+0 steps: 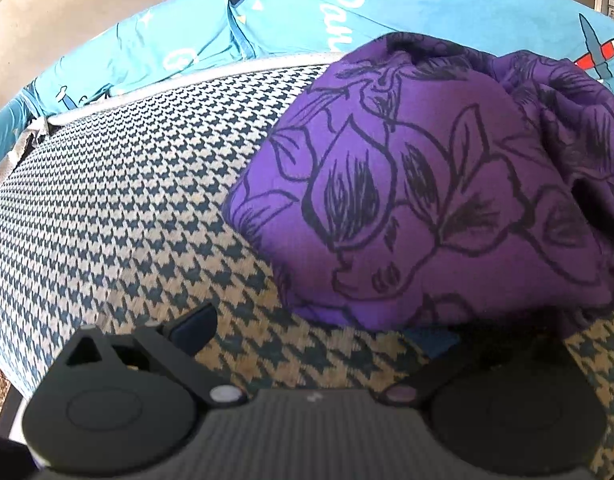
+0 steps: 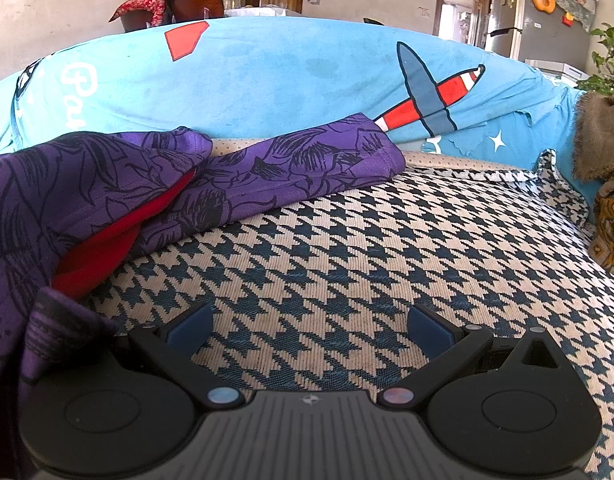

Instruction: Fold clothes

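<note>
One purple garment [image 2: 267, 172] | houndstooth cover [image 2: 347, 260] | blue sheet [image 2: 287, 80] behind

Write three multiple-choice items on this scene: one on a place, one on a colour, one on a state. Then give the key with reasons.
1. Where does the purple garment lie?
A. on the houndstooth cover
B. on a wooden floor
C. on a hanger

2. What colour shows inside the garment's opening?
A. green
B. red
C. white

3. How do the right tongs stand?
A. shut on the garment
B. shut on nothing
C. open over bare cover

Key: 1 A, the patterned cover lies under it. 2 B, a red lining shows in the right wrist view. 3 C, the pads are wide apart with only cover between.
</note>
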{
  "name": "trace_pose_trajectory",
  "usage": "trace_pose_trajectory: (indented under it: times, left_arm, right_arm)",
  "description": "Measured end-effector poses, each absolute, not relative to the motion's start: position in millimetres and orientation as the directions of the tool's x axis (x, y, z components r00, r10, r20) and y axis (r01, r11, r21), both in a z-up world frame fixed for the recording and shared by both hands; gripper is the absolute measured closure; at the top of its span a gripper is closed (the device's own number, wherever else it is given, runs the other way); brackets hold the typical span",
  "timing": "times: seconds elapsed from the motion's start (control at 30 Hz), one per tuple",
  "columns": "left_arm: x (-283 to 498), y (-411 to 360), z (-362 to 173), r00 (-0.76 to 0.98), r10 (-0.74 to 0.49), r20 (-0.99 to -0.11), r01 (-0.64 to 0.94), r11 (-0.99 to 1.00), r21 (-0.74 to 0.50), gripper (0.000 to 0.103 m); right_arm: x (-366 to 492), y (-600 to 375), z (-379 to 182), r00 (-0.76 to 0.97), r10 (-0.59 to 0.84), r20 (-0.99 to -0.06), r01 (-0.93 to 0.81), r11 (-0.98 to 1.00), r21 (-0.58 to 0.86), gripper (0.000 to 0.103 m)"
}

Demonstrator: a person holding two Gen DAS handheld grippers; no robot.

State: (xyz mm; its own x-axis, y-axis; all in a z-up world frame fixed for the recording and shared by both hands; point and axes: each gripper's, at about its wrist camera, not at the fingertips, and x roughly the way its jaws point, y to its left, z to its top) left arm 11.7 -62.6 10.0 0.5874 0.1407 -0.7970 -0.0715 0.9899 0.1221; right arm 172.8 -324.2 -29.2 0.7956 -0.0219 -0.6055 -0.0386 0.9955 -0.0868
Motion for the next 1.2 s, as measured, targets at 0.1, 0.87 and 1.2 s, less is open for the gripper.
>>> trace_pose_trajectory:
  times: [0.1, 0.87, 1.2]
  left_arm:
    - [19.0, -61.3, 10.0, 0.582, 0.148, -0.800, -0.077, 0.989, 0.127, 0.000]
    - [72.5, -61.3, -10.6, 0.581, 0.232, -0.780, -0.061, 0.968, 0.243, 0.000]
    - [107.0, -59.3, -8.5, 0.582, 0.247, -0.775, -0.035, 0.959, 0.280, 0.000]
  right_arm:
    - [170.9, -323.6, -28.2, 0.790, -0.035, -0.612, -0.022, 0.996, -0.084, 0.000]
    - [146.8, -307.8, 6.4, 0.720, -0.057, -0.692, 0.037, 0.998, -0.043, 0.000]
    - [147.7, -301.8, 19.5, 0.719, -0.042, -0.694, 0.045, 0.999, -0.014, 0.000]
